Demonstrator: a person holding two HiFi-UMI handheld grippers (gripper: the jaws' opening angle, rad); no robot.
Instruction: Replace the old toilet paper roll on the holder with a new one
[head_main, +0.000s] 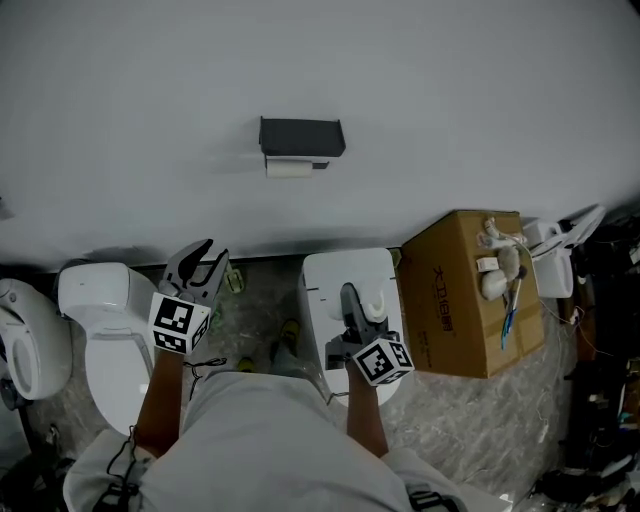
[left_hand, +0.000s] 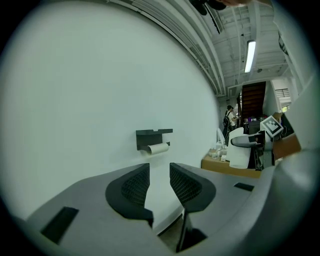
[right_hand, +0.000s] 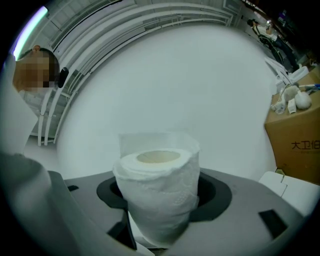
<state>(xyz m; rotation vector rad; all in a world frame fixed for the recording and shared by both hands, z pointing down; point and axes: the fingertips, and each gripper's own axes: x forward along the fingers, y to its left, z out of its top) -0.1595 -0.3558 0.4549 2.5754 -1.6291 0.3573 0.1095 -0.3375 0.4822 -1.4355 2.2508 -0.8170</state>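
A black holder (head_main: 302, 136) is fixed on the white wall, with the thin old roll (head_main: 289, 169) on its bar beneath. In the left gripper view the holder (left_hand: 154, 135) and old roll (left_hand: 158, 148) lie ahead, well beyond the jaws. My left gripper (head_main: 203, 262) (left_hand: 159, 181) is open, with nothing between its pads. My right gripper (head_main: 361, 305) (right_hand: 159, 202) is shut on a new white toilet paper roll (right_hand: 158, 192), held upright with its cardboard core facing up. From the head view, the new roll (head_main: 375, 300) shows as a white shape between the jaws, low and right of the holder.
A white toilet (head_main: 106, 330) stands at the lower left and a white toilet tank (head_main: 328, 278) sits under my right gripper. A cardboard box (head_main: 468, 300) (right_hand: 296, 142) with small items on top stands to the right. A person (left_hand: 229, 118) stands far off.
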